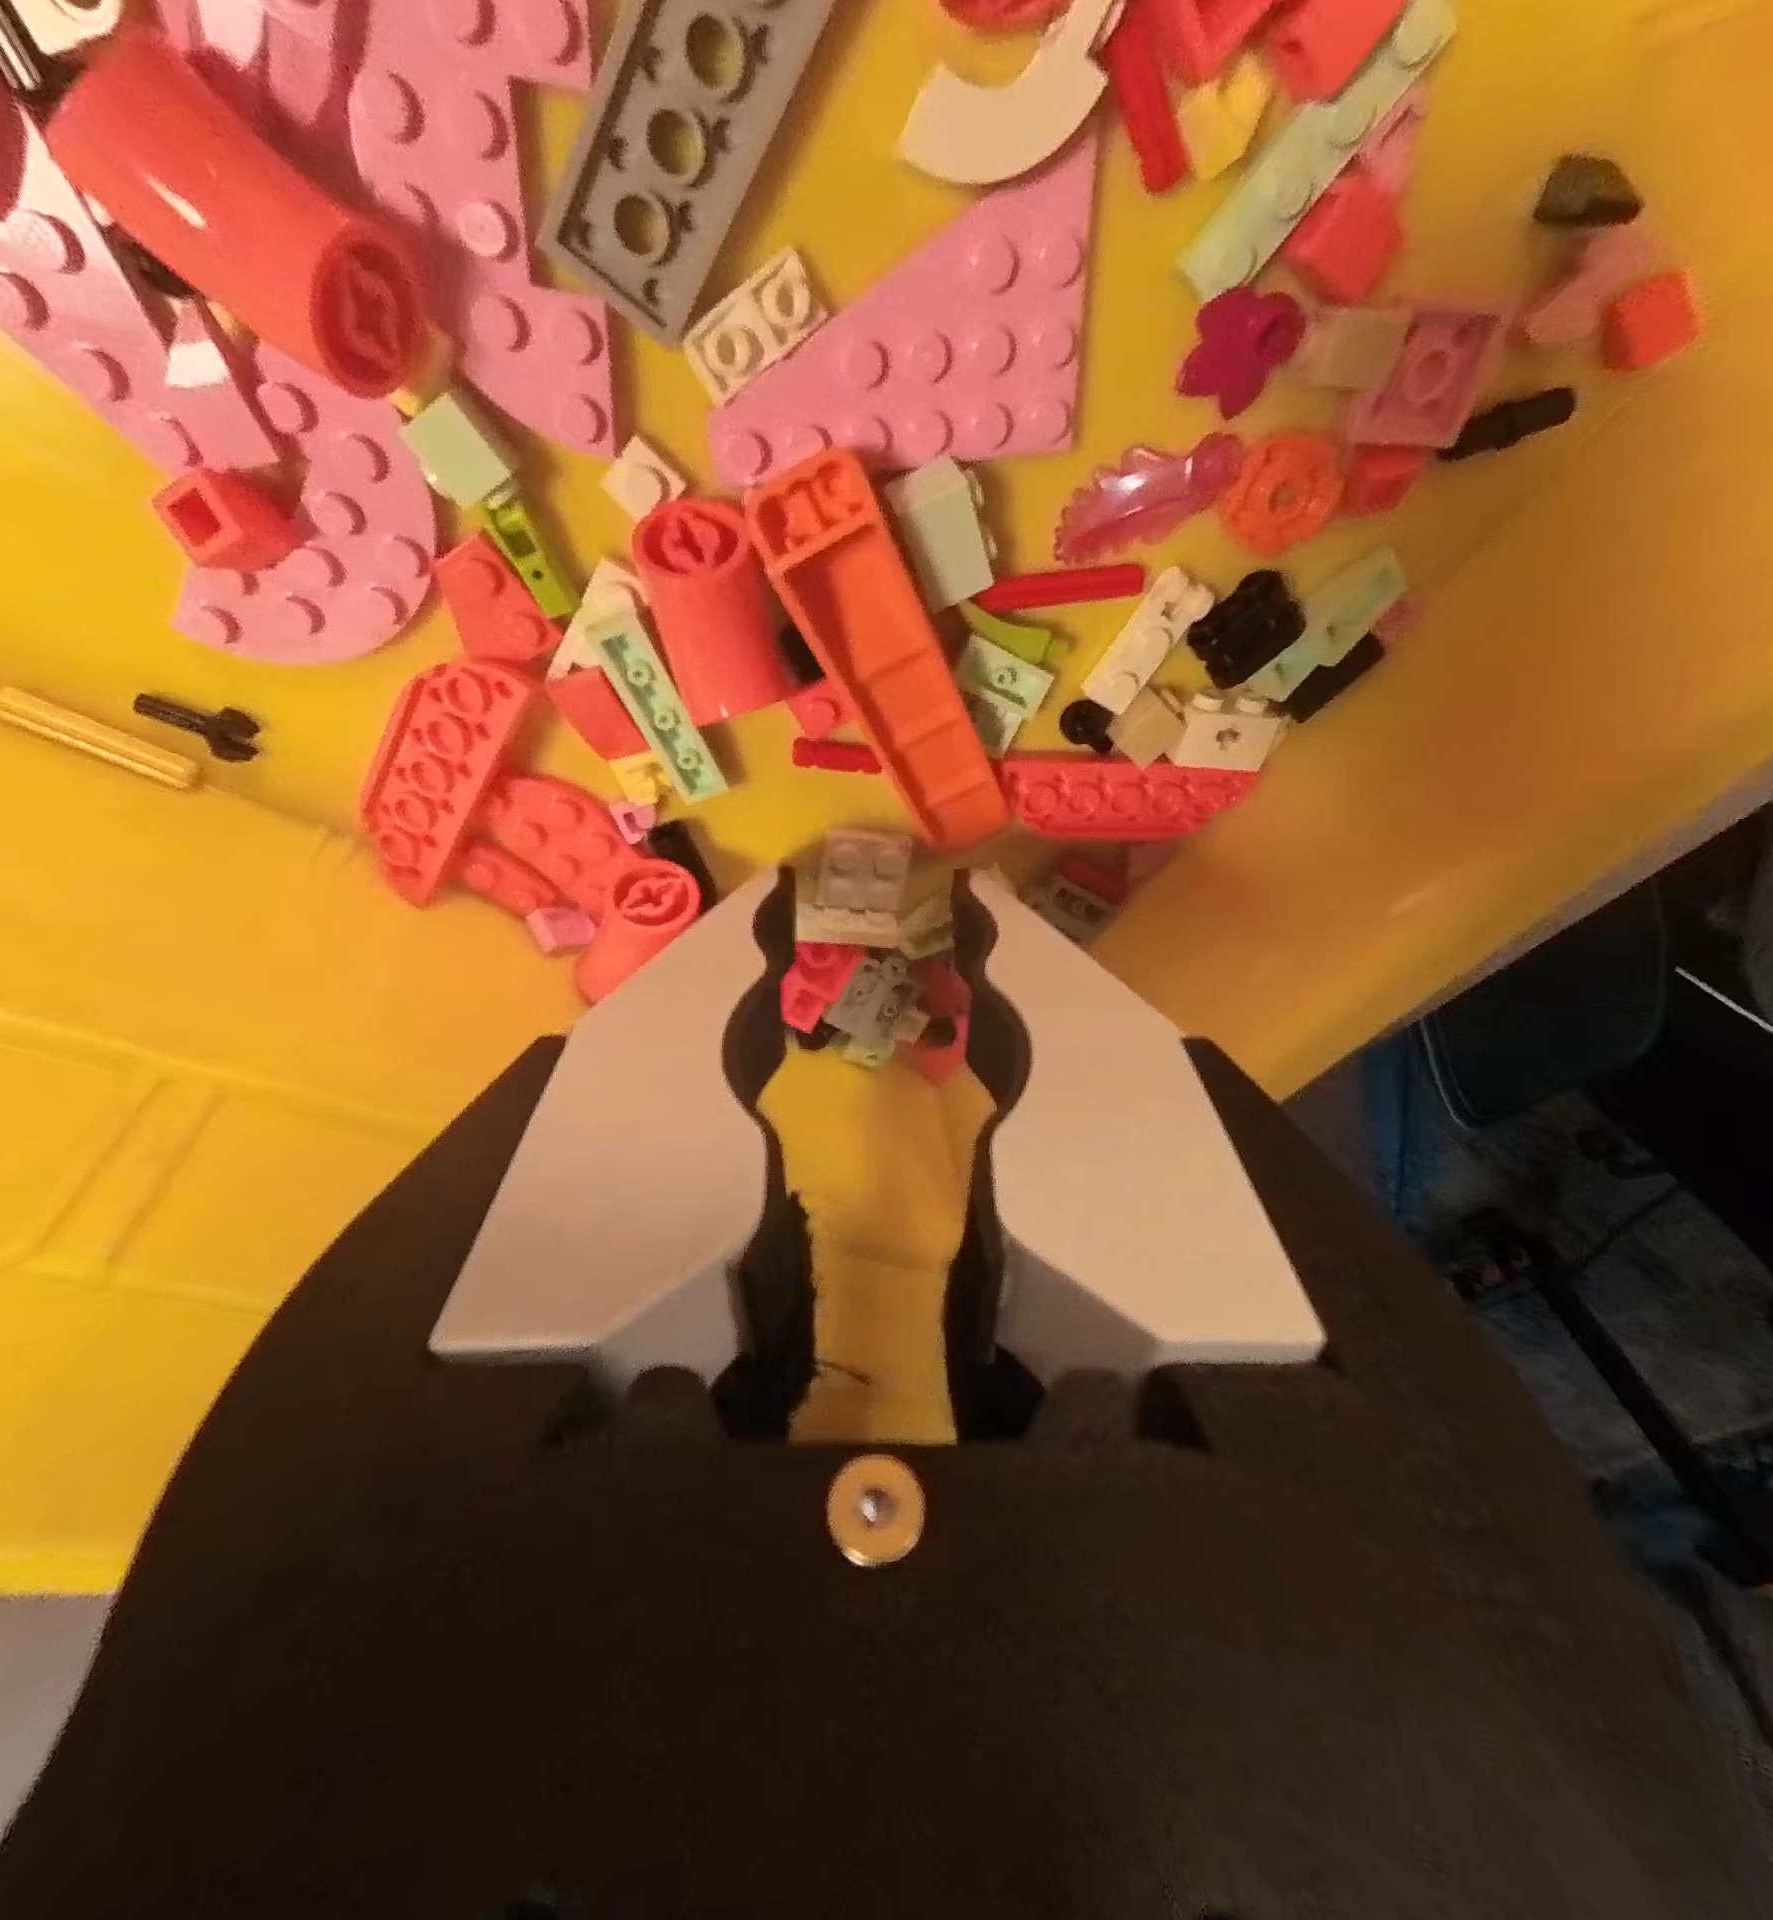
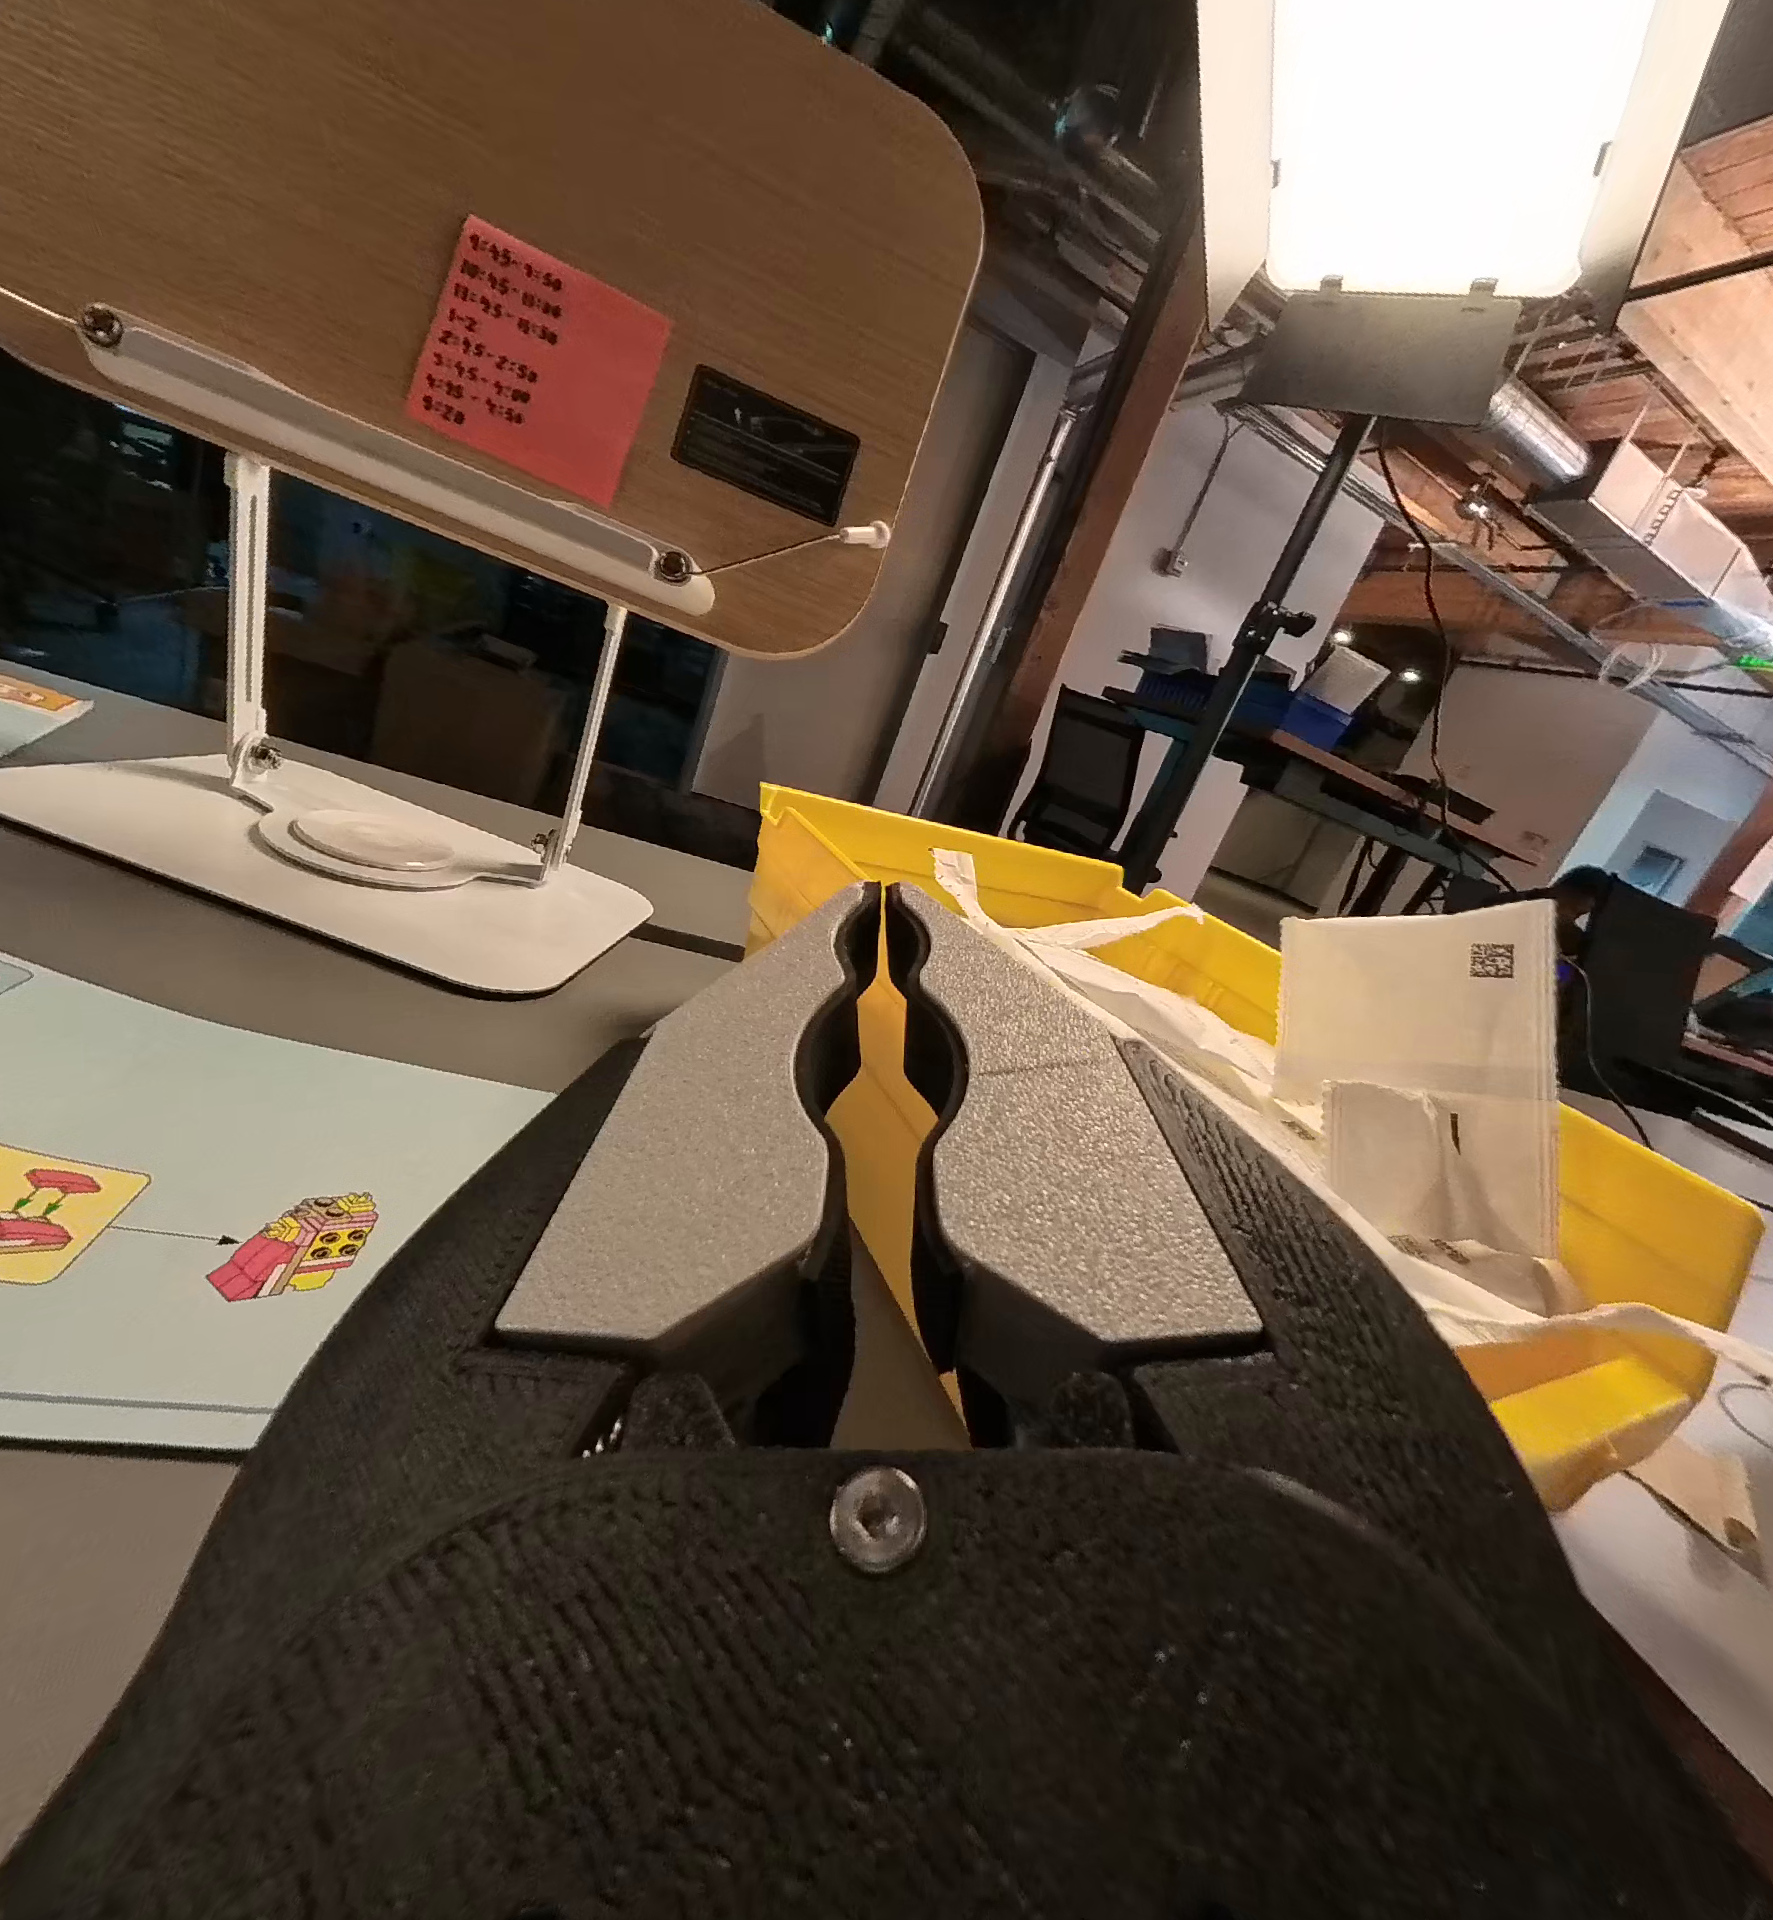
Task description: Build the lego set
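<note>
Left gripper (image 1: 874, 883) at frame centre, fingers apart, a small grey-and-cream brick stack (image 1: 866, 883) between the tips, contact unclear; orange sloped brick (image 1: 887, 665) just above, all in a yellow tray (image 1: 186, 1039). Right gripper (image 2: 883, 894) at centre, fingers together on nothing, before a yellow bin (image 2: 1640, 1226) of white paper bags (image 2: 1422, 1049); instruction sheet (image 2: 186, 1143) lower left.

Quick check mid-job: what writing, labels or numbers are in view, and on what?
Pink note on the wooden board: handwritten lines, not quoted here.
Black plate on that board: too small.
Instruction sheet: a step numeral, not quoted.
Paper bag in the yellow bin: a square code, no words.
Bricks: none.
</note>
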{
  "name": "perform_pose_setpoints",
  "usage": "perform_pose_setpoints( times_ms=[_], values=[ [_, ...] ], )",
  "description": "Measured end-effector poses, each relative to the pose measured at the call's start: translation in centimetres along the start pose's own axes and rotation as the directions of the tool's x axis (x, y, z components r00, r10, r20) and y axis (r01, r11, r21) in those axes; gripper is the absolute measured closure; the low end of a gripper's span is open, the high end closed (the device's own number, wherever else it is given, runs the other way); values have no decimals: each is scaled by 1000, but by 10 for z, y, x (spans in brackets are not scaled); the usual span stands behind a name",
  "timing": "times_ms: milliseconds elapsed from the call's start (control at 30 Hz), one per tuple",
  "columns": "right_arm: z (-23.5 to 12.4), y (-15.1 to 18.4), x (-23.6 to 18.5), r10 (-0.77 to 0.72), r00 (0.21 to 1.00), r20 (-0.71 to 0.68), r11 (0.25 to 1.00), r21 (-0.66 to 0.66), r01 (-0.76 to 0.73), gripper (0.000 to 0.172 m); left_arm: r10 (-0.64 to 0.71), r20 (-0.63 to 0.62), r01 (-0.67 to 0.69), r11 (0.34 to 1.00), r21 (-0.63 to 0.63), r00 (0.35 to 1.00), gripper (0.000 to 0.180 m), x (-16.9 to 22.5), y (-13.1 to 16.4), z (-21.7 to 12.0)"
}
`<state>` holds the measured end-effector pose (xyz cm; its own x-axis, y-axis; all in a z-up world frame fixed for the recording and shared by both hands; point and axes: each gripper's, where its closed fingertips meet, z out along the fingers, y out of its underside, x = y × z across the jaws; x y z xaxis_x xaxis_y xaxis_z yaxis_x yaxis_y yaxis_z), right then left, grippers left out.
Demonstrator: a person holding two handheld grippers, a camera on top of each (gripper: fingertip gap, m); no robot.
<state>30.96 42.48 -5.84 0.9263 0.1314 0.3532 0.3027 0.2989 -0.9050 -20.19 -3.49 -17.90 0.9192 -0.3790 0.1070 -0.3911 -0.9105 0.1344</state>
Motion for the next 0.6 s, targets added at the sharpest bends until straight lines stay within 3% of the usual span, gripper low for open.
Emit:
perform_pose_setpoints(
  times_ms=[167, 400, 467, 600],
  values=[
    [0, 0, 3, 42, 999, 0, 999, 5, -42, 172, 33, 96, -32, 999, -7, 995, 161, -9, -1, 1],
    [0, 0, 2, 70, 997, 18, 998, 9, -70, 172, 105, 123, -100, 994, -41, 987, 166, -13, 0, -7],
    [0, -1, -2, 52, 998, 35, 999, 13, -52, 172, 96, 217, -99, 995, 2, 971, 166, -22, -9, -29],
    [1, -3, -11, 34, 997, 74, 999, 26, -36, 172, 39, 444, -162, 956, 242, 895, 166, -11, -58, -114]
  ],
)
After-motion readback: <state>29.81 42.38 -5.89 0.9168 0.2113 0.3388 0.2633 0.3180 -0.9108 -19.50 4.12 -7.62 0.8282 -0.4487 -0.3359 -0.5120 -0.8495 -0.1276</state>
